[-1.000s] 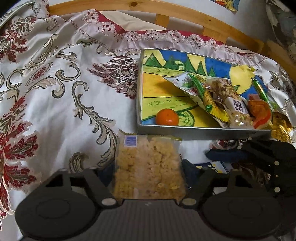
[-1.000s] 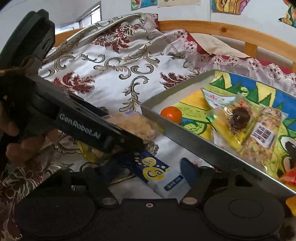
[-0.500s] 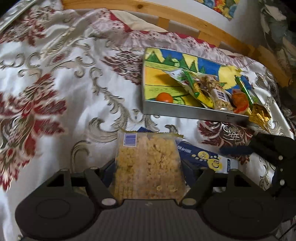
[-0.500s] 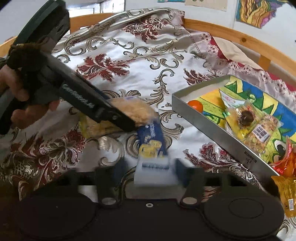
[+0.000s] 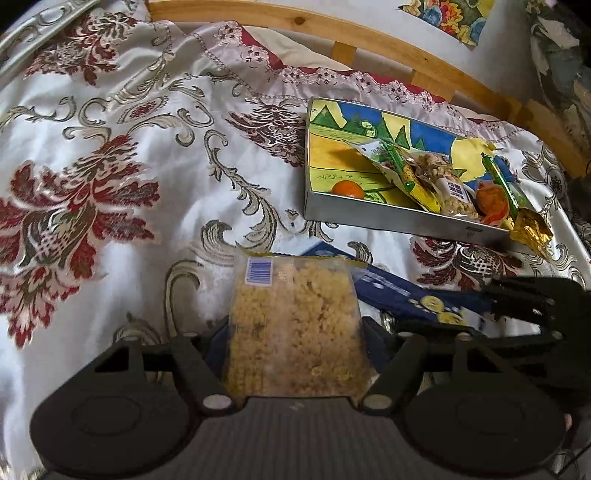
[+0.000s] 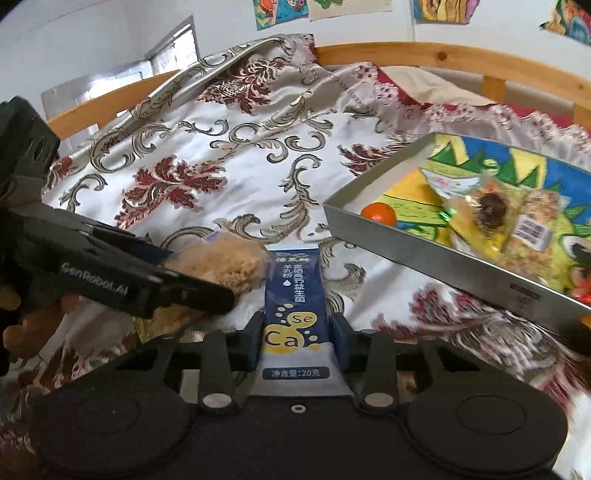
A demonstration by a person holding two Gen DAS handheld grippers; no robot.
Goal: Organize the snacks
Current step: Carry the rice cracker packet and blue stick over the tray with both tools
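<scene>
Left wrist: tray [image 5: 388,218] edge right (bedspread [image 5: 147,177] open)

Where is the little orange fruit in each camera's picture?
Left wrist view: the orange fruit sits right of centre, in the near left corner of the metal tray.
Right wrist view: the orange fruit is right of centre, just behind the tray's near wall.
Shared landmark: the wooden bed rail runs behind the tray in both.
</scene>
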